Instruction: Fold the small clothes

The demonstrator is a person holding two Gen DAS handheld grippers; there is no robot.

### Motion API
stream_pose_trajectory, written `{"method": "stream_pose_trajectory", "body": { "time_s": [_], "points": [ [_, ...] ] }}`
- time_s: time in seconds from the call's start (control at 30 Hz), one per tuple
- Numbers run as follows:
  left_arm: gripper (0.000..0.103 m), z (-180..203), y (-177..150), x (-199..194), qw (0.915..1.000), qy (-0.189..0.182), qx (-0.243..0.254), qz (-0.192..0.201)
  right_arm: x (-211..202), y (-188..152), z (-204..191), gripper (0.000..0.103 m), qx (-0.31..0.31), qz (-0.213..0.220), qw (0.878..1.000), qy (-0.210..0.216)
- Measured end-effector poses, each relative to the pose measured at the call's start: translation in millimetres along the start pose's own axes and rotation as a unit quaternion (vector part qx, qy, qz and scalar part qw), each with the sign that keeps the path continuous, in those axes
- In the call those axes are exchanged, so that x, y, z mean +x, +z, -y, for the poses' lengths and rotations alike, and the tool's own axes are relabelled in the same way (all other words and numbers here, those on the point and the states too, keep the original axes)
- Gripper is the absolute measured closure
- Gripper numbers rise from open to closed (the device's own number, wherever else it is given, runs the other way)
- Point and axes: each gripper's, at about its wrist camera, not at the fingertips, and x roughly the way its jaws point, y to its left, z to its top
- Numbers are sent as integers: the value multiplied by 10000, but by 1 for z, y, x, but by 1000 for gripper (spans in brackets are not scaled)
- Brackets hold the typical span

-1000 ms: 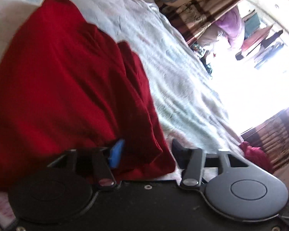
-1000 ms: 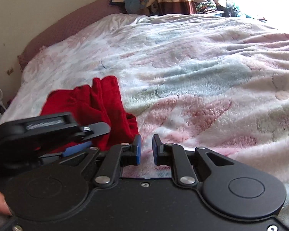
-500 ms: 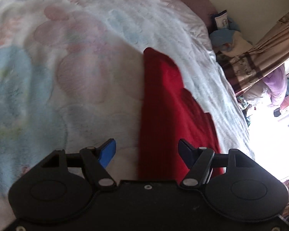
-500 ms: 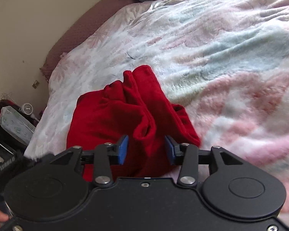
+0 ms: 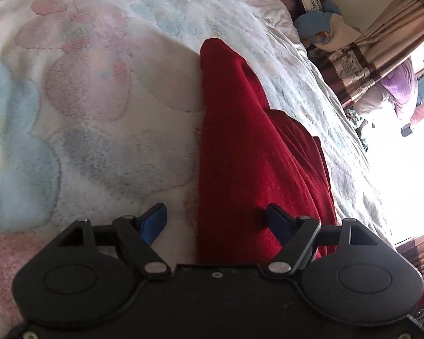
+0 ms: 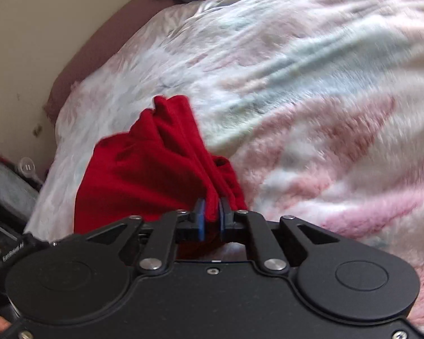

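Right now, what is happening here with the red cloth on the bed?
A person works with two handheld grippers on a red garment that lies bunched on a fleece blanket over a bed. The right gripper is shut on a gathered fold at the garment's near edge. The left gripper is over another edge of the garment, its jaws opening, gripping nothing. The folding looks barely begun.

This is a bedroom in a home. A wide bed fills both views, spread with a fluffy blanket [image 5: 104,90] patterned in pink and pale blue. At two o'clock in the left view hang brown patterned curtains [image 5: 381,42] beside a bright window, with piled bedding [image 5: 322,25] below them.
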Motion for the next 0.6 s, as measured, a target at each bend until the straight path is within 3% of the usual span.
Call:
{"method": "stream_pose_trajectory", "body": {
  "time_s": [0.1,0.17,0.27,0.4,0.6],
  "points": [
    [26,1,12,-1,9999,-85,64,47,-6,9,0,91,6,-74,9999,140],
    [25,3,23,0,9998,-107,77,173,-15,20,-9,79,-206,141,9996,114],
    [25,1,41,7,9996,-67,-16,288,-15,46,-32,77,-863,464,9950,170],
    [25,0,62,23,9993,25,-106,369,28,84,-68,77,-1403,303,9884,505],
    [25,-7,77,42,9989,-37,-339,308,102,102,-105,77,-2082,-196,9773,337]
  ]
}}
